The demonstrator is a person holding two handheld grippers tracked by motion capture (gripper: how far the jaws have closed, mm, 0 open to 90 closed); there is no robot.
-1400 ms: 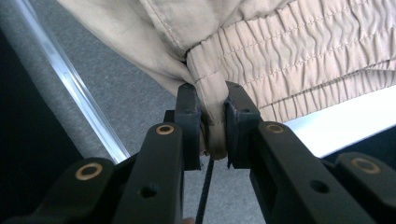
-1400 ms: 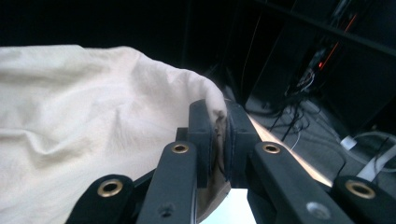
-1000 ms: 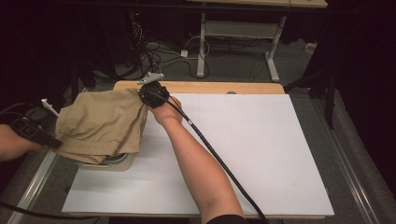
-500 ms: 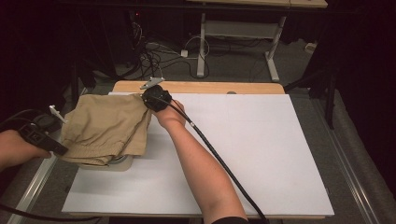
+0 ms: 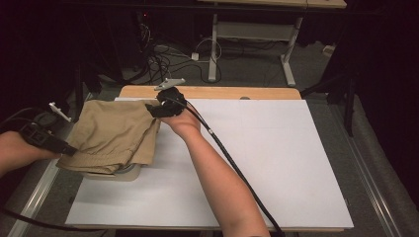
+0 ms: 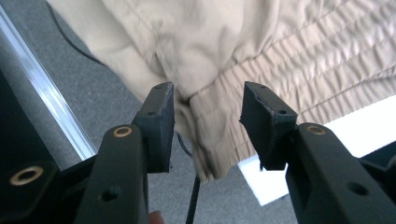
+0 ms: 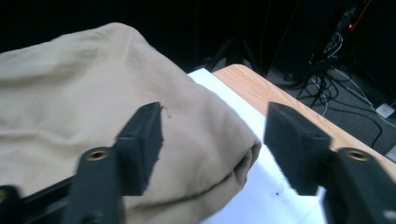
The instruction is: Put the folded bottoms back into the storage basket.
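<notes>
A folded tan garment [image 5: 116,131] with an elastic waistband lies at the left end of the white-covered table [image 5: 276,158], its near edge overhanging. My left gripper [image 5: 68,149] is at its near-left corner. In the left gripper view the waistband [image 6: 210,140] hangs between the jaws of the left gripper [image 6: 210,123], which have just been opening; the pads do not press it. My right gripper [image 5: 151,109] is at the garment's far-right corner. Its jaws have also just been opening. In the right gripper view the right gripper [image 7: 215,140] stands spread over the folded corner [image 7: 233,154].
A grey rounded object [image 5: 127,172] peeks out under the garment's near edge. A wooden strip [image 5: 222,92] runs along the table's far side and a metal rail [image 5: 34,197] along its left. Cables and desk legs [image 5: 212,54] lie on the floor beyond.
Both grippers' jaws have opened and let go of the garment's corners. The garment has settled flatter on the table. Neither hand has shifted much.
</notes>
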